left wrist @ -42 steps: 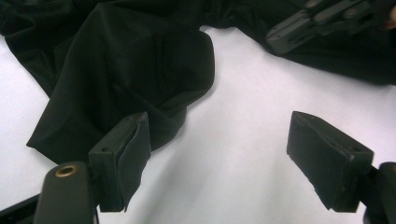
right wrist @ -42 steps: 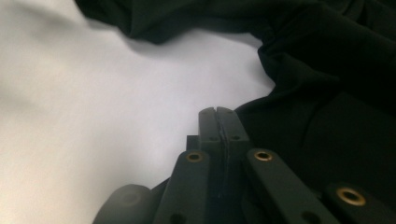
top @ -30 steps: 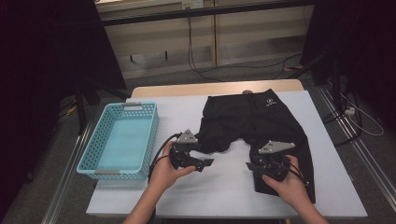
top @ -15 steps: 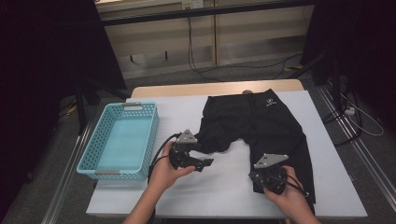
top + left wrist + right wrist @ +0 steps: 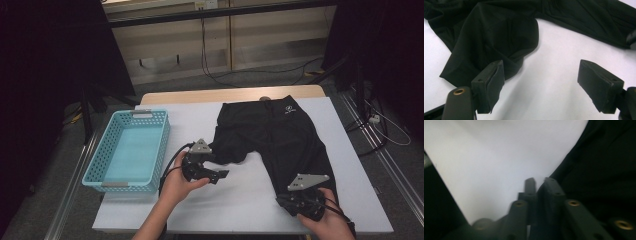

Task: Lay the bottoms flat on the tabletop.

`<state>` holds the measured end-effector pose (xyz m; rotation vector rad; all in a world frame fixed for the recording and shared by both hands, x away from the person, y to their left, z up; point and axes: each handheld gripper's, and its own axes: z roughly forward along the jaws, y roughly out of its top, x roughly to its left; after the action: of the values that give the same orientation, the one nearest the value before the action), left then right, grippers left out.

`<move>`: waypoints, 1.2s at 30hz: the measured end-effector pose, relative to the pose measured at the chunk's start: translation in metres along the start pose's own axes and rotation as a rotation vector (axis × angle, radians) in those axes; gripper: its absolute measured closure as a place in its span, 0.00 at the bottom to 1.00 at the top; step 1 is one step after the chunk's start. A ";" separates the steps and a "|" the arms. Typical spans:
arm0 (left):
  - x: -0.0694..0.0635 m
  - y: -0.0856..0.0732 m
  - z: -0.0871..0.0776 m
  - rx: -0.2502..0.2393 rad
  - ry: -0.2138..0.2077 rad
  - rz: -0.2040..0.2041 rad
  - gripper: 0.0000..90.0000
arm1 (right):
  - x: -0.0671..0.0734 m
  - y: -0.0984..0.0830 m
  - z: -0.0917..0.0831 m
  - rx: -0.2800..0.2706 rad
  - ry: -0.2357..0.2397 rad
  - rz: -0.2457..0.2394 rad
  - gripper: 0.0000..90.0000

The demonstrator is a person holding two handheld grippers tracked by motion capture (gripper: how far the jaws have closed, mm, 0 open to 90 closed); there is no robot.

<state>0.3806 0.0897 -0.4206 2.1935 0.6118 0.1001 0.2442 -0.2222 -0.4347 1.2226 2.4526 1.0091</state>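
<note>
A pair of black trousers (image 5: 280, 135) lies flat on the white-covered table (image 5: 240, 205), waistband at the far side. My left gripper (image 5: 223, 175) rests on the table by the end of the shorter, folded leg (image 5: 499, 42). In the left gripper view the left gripper (image 5: 541, 75) stands open, its left pad (image 5: 491, 85) just in front of that cloth, with nothing between the jaws. My right gripper (image 5: 295, 202) sits near the front edge, at the inner side of the other leg (image 5: 604, 170). The right gripper (image 5: 540, 183) has just been opening; a narrow gap shows, with no cloth seen in it.
A light blue plastic basket (image 5: 162, 140) stands on the left part of the table, with nothing in it. The table's front edge is close below the right hand (image 5: 330, 225). Cables and dark stands are on the floor beyond the table.
My right hand and gripper have moved toward the table's front edge and slightly right along the trouser leg. The left hand has stayed where it was.
</note>
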 end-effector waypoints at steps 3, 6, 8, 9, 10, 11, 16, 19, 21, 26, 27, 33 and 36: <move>0.001 0.000 0.000 -0.002 -0.001 0.002 0.24 | -0.015 0.003 -0.007 -0.052 -0.026 0.059 0.72; 0.002 0.000 0.000 -0.002 0.000 -0.002 0.24 | -0.034 0.003 -0.014 -0.083 -0.082 0.100 0.67; 0.002 -0.001 0.000 -0.001 -0.001 -0.003 0.24 | -0.047 0.001 -0.017 -0.081 -0.144 0.117 0.64; 0.002 0.000 0.000 -0.001 -0.001 -0.002 0.24 | -0.054 -0.001 -0.018 -0.079 -0.178 0.127 0.64; 0.002 0.000 0.000 -0.001 -0.001 -0.002 0.24 | -0.060 -0.004 -0.019 -0.073 -0.207 0.142 0.64; 0.002 0.000 -0.001 0.000 -0.001 -0.003 0.24 | -0.065 -0.006 -0.020 -0.074 -0.232 0.151 0.64; 0.003 0.000 -0.001 -0.005 0.005 0.000 0.24 | -0.088 -0.016 -0.029 -0.067 -0.347 0.200 0.64; 0.004 -0.001 -0.002 -0.004 0.015 0.010 0.23 | -0.099 -0.024 -0.034 -0.052 -0.392 0.228 0.65; 0.005 -0.001 -0.003 -0.007 0.025 0.013 0.22 | -0.105 -0.030 -0.035 -0.041 -0.401 0.261 0.67; 0.011 -0.003 -0.009 -0.021 0.033 -0.001 0.17 | -0.113 -0.040 -0.037 -0.020 -0.408 0.307 0.74; 0.012 -0.003 -0.010 -0.027 0.029 -0.005 0.16 | -0.114 -0.041 -0.036 -0.021 -0.385 0.316 0.75; 0.018 -0.008 -0.015 -0.029 0.038 -0.021 0.13 | -0.113 -0.038 -0.035 -0.017 -0.333 0.324 1.00; 0.019 -0.010 -0.016 -0.027 0.039 -0.026 0.13 | -0.117 -0.039 -0.043 -0.029 -0.351 0.329 1.00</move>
<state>0.3888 0.1154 -0.4205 2.1615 0.6572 0.1373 0.2737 -0.3493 -0.4402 1.6695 2.0071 0.8130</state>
